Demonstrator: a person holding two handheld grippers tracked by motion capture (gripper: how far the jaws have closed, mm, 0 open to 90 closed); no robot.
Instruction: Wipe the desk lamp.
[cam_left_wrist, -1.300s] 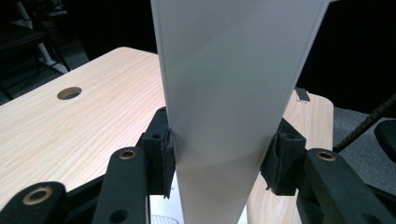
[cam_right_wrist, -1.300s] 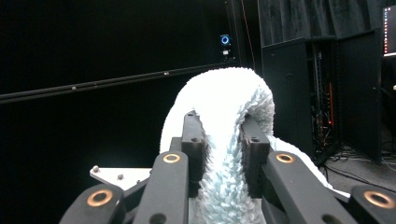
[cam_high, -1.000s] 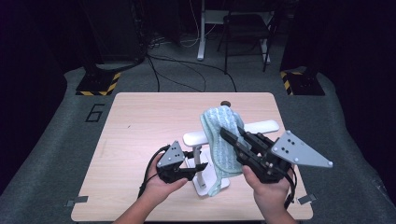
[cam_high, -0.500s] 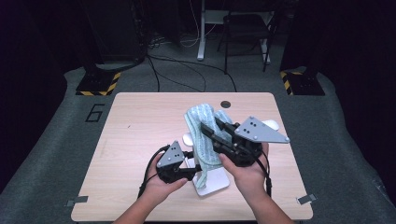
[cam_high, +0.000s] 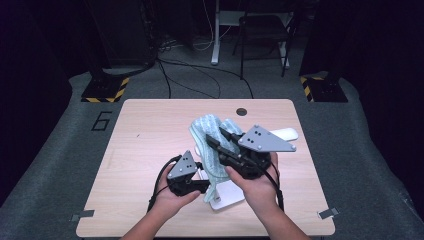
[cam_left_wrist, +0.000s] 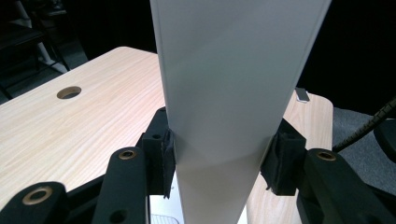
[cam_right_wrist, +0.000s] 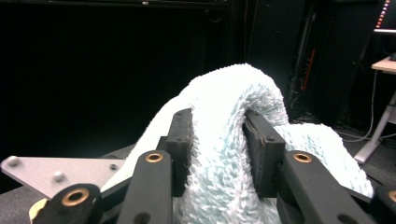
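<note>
Two grippers work over the near middle of the pale wooden table (cam_high: 150, 130). On the left, the left gripper (cam_high: 200, 186) sits low near the table's front edge, its jaws clamped on either side of the flat white upright post (cam_left_wrist: 224, 93) of a stand; the gripper's pads press against both faces of that post in the left gripper view. It has kept the same place and the same hold as a second ago. The stand's white base plate (cam_high: 227, 196) lies flat just beside it, close to the front edge. Draped over the stand is a fluffy light-blue towel (cam_high: 212, 145), which hangs down toward the base. To the right, the right gripper (cam_high: 216, 141) is clenched on a fold of that towel, the pile bulging between its jaws (cam_right_wrist: 219, 154). Since a second ago this gripper has swung leftward and toward the table's far edge, carrying the towel with it, and its grey three-cornered plate (cam_high: 265, 139) now points right.
</note>
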